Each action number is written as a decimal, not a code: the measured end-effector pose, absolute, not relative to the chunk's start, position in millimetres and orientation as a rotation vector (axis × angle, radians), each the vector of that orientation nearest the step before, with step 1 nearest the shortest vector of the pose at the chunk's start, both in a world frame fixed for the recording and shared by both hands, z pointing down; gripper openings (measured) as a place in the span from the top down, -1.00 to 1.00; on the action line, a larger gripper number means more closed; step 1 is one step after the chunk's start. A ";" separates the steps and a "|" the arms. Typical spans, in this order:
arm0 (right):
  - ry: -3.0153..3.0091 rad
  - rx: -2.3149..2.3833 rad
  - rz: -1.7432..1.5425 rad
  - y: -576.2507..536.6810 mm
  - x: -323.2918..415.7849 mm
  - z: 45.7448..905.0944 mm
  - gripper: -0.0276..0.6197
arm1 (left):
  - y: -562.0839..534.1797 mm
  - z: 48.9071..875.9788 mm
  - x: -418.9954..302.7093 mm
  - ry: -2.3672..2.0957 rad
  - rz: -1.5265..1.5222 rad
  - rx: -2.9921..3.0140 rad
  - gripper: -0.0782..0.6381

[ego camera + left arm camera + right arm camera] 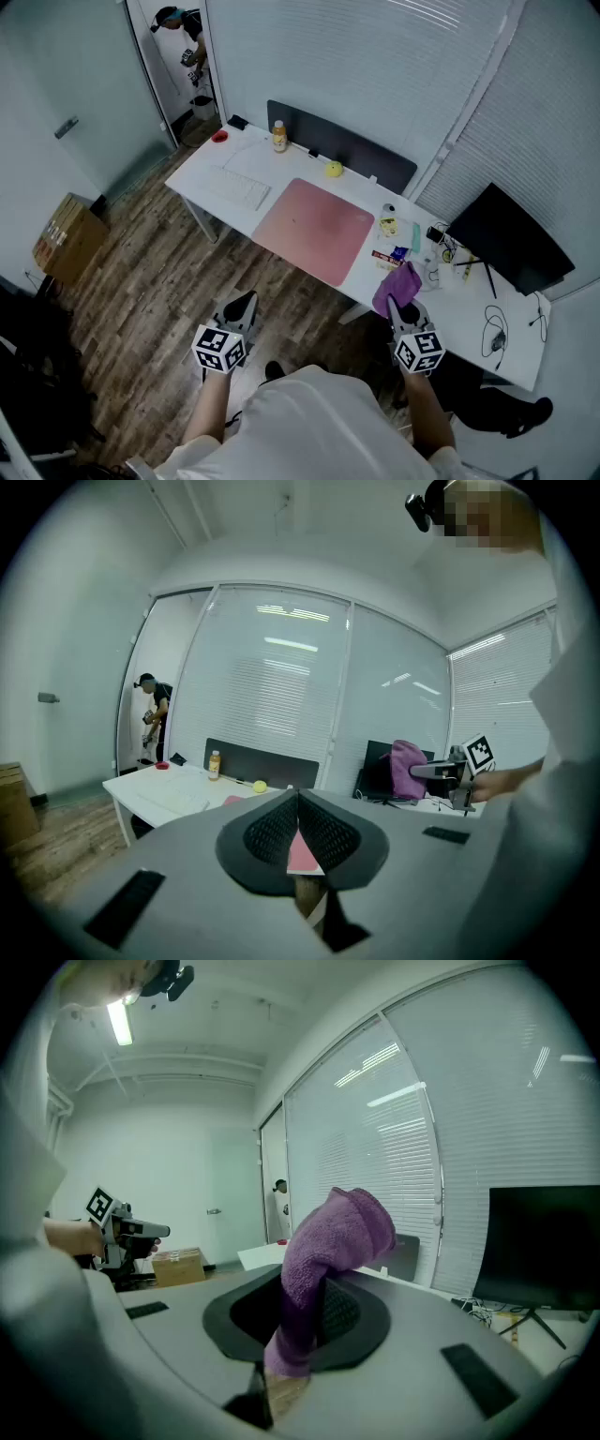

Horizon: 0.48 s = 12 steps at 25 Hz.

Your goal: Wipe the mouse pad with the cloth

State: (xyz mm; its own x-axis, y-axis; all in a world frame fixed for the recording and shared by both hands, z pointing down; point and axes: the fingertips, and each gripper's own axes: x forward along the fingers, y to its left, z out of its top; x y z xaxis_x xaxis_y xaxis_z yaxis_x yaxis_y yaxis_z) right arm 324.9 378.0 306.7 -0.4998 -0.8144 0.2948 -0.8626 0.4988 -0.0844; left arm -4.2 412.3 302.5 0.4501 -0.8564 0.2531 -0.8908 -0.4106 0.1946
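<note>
Grippers are held side by side over the wood floor (pixel 141 309) at the near edge of the white desk (pixel 511 352), marker cubes up. L gripper (pixel 243 303) is seen w/ jaws together, tips meeting, nothing gripped; only a sliver of pink is seen past them in the left gripper view. R gripper (pixel 400 309) is clamped on the purple cloth (pixel 397 285): the cloth is bunched above the jaws, w/ a short tail hung below them. The cloth is held over the desk's near edge, just right of the mouse pad's near right corner and not on the pad.

Pink mouse pad (pixel 314 230) is laid flat at mid-desk, bare. Small items, too small to tell apart, are clustered at its right, btwn pad and black monitor (pixel 506 239). A white keyboard (pixel 239 187) is set left of the pad. Farther back, a yellow ball (pixel 334 170) and an orange bottle (pixel 279 137) are stood near the dark panel (pixel 347 145) along the desk's far edge. A cardboard box (pixel 67 239) is on the floor at far left. A person (pixel 183 37) is seen in the far doorway.
</note>
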 end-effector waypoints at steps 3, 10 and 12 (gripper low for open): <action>-2.529 1.437 0.318 376.8 325.2 304.6 0.70 | 412.4 303.0 -3.3 -1.497 0.162 2.405 0.73; -2.531 1.441 0.311 377.8 320.3 302.6 0.70 | 413.5 304.7 -8.6 -1.492 0.158 2.406 0.73; -2.541 1.440 0.325 378.9 318.3 302.6 0.70 | 413.7 305.4 -9.9 -1.489 0.156 2.408 0.73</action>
State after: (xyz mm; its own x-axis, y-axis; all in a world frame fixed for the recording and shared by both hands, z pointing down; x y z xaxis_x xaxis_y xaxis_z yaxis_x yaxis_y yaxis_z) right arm 318.3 378.9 302.6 -0.5041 -0.8165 0.2813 -0.8610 0.5005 -0.0904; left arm -9.9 413.7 305.4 0.4552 -0.8546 0.2497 -0.8878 -0.4146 0.1997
